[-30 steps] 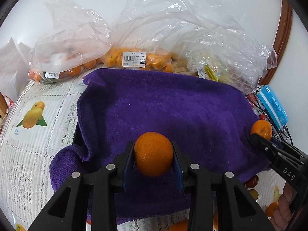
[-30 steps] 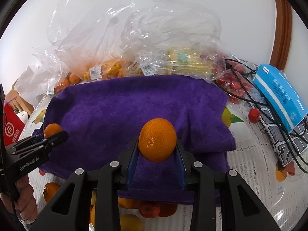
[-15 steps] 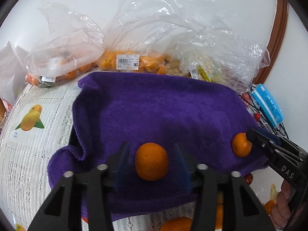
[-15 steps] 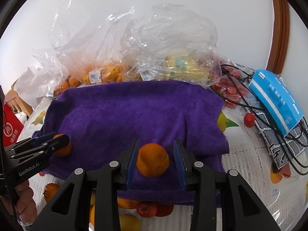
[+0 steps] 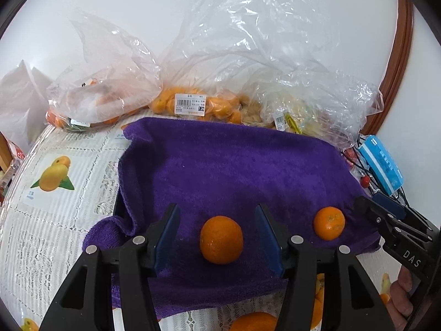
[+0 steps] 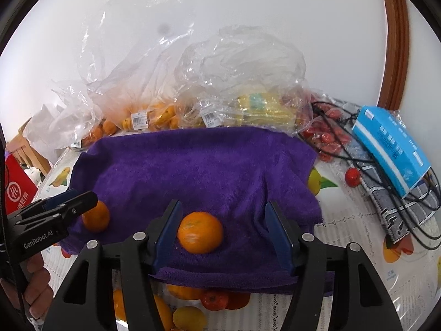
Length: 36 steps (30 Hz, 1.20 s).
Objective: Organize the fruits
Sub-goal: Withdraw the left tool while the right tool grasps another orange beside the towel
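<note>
Left wrist view looks down along the left gripper, whose blue-padded jaws stand apart and have just been opening. Between them, touching neither pad, an orange sits on the purple towel near its front edge. To its right on the same towel lies a second orange, just in front of the tip of the right gripper, which comes in from the right edge with a hand on its grip.

From the right wrist view, that second orange rests on the towel between the right gripper's jaws. These too are spread and have just been opening; the fruit lies closer to the left pad, though I cannot tell whether it touches it. The first orange shows at the left, partly behind the tip of the left gripper.

Behind the towel, clear plastic bags of small orange fruit are heaped against the white wall. A blue box lies on tangled black cables at the right, with small red fruit near it. More loose fruit lies on the fruit-printed tablecloth in front of the towel's near edge.
</note>
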Each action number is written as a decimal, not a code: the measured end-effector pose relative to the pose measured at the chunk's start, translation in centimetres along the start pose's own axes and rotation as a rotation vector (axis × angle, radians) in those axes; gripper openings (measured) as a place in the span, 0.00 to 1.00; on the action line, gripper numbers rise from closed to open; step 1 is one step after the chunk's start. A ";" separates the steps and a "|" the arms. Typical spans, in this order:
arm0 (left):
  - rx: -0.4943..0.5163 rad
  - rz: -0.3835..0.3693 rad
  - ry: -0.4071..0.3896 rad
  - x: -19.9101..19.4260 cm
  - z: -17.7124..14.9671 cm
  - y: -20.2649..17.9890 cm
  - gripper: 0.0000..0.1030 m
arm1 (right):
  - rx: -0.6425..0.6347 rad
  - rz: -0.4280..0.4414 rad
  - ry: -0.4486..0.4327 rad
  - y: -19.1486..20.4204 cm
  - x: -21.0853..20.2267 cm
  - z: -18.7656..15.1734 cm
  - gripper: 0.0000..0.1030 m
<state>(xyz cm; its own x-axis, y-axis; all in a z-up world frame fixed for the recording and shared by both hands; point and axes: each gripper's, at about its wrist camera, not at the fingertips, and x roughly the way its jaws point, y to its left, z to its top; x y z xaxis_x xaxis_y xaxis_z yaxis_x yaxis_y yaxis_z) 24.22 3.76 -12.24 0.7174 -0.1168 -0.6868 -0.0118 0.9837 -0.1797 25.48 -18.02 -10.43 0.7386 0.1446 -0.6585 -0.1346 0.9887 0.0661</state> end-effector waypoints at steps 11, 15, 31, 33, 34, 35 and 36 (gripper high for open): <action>0.046 0.023 -0.026 -0.6 -0.2 -1.1 0.53 | 0.013 -0.007 -0.012 -0.2 -2.4 0.2 0.60; 0.039 -0.014 -0.028 -1.2 -0.1 -1.2 0.53 | 0.020 -0.044 0.019 -0.8 -3.8 -0.6 0.60; 0.005 -0.060 0.010 -5.5 -3.6 0.2 0.55 | 0.079 -0.094 0.119 -3.6 -8.0 -10.4 0.47; 0.017 -0.046 0.012 -6.2 -4.6 0.5 0.55 | 0.085 -0.099 0.140 -3.6 -7.5 -11.9 0.36; 0.022 -0.042 0.014 -6.5 -5.0 0.6 0.55 | 0.085 -0.102 0.153 -3.5 -7.2 -12.5 0.31; 0.026 -0.037 0.017 -6.8 -5.4 0.8 0.55 | 0.081 -0.106 0.149 -3.4 -7.0 -12.9 0.30; 0.029 -0.029 0.023 -7.0 -5.9 1.0 0.55 | 0.071 -0.118 0.123 -3.2 -7.3 -13.1 0.30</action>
<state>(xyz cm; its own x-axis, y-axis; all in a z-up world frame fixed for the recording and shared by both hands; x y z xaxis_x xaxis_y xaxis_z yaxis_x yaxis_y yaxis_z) 15.06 4.74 -11.75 0.7012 -0.1479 -0.6975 0.0290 0.9833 -0.1794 11.84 -22.76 -15.66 0.6593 0.0257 -0.7515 -0.0014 0.9995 0.0330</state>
